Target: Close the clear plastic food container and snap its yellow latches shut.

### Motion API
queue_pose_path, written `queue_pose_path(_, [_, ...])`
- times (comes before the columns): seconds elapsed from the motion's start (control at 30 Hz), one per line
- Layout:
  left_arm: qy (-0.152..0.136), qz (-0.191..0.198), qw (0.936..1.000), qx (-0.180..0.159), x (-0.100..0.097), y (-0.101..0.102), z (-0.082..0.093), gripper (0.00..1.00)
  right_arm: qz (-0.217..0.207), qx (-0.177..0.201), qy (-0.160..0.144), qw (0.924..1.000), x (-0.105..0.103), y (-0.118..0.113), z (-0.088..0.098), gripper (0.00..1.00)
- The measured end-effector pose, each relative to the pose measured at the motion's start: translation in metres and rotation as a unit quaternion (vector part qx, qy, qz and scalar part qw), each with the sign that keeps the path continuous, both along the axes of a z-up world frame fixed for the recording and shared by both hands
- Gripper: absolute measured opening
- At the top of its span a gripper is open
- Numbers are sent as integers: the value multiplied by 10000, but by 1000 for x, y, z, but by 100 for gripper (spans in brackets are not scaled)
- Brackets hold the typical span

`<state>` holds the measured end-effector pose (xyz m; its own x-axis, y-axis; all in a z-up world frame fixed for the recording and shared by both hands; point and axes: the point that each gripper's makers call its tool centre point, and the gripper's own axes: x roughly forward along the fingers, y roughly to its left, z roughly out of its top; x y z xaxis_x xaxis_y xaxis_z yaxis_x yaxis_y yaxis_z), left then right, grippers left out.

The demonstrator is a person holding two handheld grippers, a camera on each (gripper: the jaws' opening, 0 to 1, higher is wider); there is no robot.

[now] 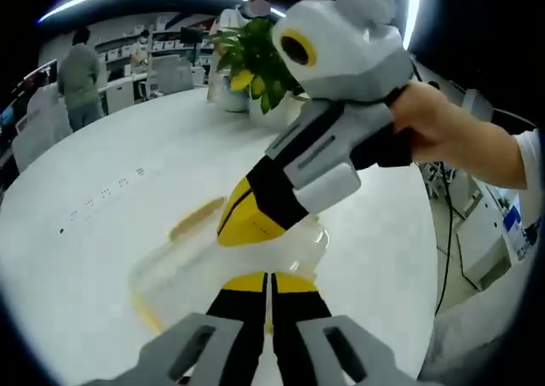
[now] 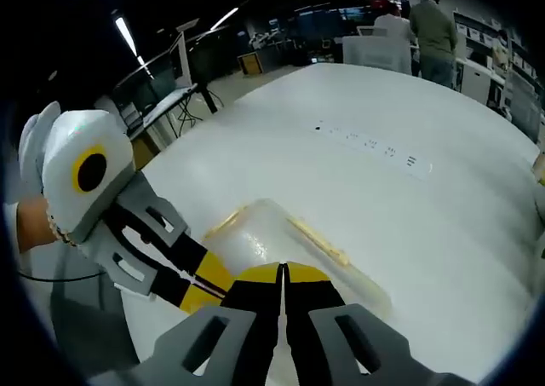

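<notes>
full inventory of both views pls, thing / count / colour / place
food container: 1, clear plastic, on the table under both grippers
latches: yellow, along the container's edges; 2 seen in the left gripper view, state hard to tell
table: 1, white, round
power strip: 1, white, set in the tabletop
potted plant: 1, green and yellow leaves, far table edge
people: 2, standing beyond the table
left gripper: grey, black and yellow, jaws together at the container
right gripper: same colours, jaws together at the container
hand: 1, holding the right gripper

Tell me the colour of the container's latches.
Yellow; the latch on the clear container shows best in the right gripper view.
</notes>
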<state>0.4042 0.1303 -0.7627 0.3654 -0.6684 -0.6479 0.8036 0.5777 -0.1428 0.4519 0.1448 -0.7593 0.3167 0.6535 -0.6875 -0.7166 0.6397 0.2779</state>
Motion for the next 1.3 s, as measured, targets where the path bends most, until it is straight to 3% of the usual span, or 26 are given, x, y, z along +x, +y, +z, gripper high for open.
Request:
queue_pose_path(0.1, [163, 86, 9997, -153, 0, 0, 1, 0, -17, -46, -67, 10000, 0, 2, -1, 0])
queue_pose_path(0.3, [118, 117, 9995, -263, 2, 1, 1, 0, -59, -15, -102, 9999, 3, 4, 1, 0])
queue_pose_path(0.5, [115, 123, 9993, -319, 0, -1, 2, 0, -260, -82, -242, 9993, 21, -2, 1, 0])
queue_pose_path(0.87, [123, 177, 9984, -519, -1, -3, 0, 0, -529, -169, -212, 9982, 46, -10, -10, 0])
queue_pose_path(1.07, [-71, -8, 9985, -540, -3, -5, 0, 0, -635, -121, -59, 9979, 47, -16, -20, 0])
queue_pose_path(1.3, [-224, -201, 9987, -419, -4, -7, 1, 0, -635, -61, -23, 9980, 45, -15, -19, 0])
